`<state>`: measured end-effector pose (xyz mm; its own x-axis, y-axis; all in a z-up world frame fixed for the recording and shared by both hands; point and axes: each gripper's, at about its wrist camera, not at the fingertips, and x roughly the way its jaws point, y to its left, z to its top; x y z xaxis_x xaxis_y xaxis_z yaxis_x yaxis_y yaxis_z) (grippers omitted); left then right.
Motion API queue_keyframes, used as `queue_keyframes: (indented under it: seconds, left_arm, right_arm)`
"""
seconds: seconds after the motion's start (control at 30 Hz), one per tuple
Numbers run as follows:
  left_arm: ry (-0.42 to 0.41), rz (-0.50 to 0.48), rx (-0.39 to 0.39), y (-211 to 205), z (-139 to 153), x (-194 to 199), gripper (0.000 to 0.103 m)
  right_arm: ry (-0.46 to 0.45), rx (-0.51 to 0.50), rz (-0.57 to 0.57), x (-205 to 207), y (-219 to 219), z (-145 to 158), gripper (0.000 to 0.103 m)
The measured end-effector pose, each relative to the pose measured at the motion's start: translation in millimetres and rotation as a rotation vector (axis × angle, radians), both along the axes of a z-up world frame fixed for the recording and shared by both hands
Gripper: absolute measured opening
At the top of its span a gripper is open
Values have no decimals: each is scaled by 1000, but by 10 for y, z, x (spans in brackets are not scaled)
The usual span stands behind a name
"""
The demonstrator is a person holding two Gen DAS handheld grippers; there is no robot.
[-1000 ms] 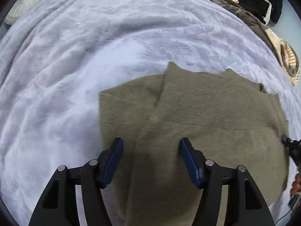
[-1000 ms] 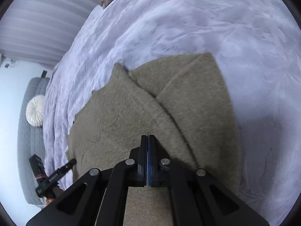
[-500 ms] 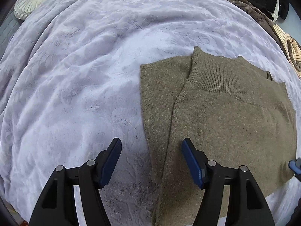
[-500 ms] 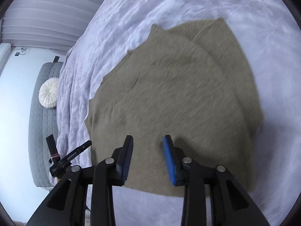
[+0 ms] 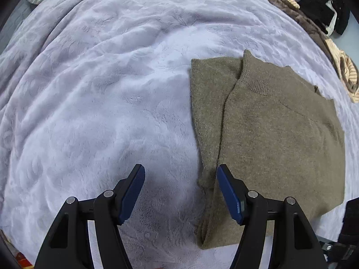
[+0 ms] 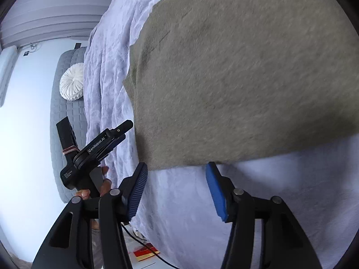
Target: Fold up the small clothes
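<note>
An olive-brown knitted sweater (image 5: 269,139) lies folded flat on the lilac blanket (image 5: 101,112), its ribbed collar at the far edge. It fills the upper right of the right wrist view (image 6: 246,78). My left gripper (image 5: 180,192) is open and empty, hovering at the sweater's left edge. My right gripper (image 6: 177,189) is open and empty, just off the sweater's near edge. The left gripper also shows in the right wrist view (image 6: 116,132), held in a hand.
A heap of brown, striped and black clothes (image 5: 318,18) lies at the blanket's far right edge. A white round cushion (image 6: 71,85) sits on a grey quilted sofa (image 6: 65,116). A cable and a red object (image 6: 145,253) lie on the floor.
The right gripper opened, let go of the sweater and drew back off its edge. The left gripper, open throughout, moved left off the sweater to its edge.
</note>
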<state>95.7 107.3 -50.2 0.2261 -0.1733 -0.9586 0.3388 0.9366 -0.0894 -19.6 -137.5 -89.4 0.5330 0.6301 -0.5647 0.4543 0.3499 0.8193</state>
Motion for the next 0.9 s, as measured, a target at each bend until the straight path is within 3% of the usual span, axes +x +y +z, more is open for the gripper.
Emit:
queue_keyframes:
  seconds: [0.07,0.13,0.4,0.47,0.53,0.63,0.73,0.8,0.9]
  left_arm:
    - [-4,33,-61,173,35,-61,103]
    - [-9,57,-100,309,63,-110,103]
    - [60,110,-110,661,16,-119,103]
    - [66,104,-119,719,29,-121,103]
    - [66,82,-147,745,67,-143,103]
    - [27,48,-120,711,80,-196,103]
    - [63,60,-78,620,-58,-190,103]
    - [77,54,-82,547,-94,-217,103]
    - [32,-11,-90,416,2,-297,103]
  right_arm:
    - [-2,37,3,89,177,-95,65]
    - [0,61,-2,191,340,-184,65]
    - [-11,150,-110,627,677,-405,62]
    - [6,168,-71,734,736,-386,8]
    - [-26,119,-35,763,742,-227,8]
    - [-60,43,18,728,744,-33,7]
    - [28,17,57,713,854,-263,7]
    - [106,62,58,653,962,-495,7]
    - [120,109,117,558,1086,-485,7]
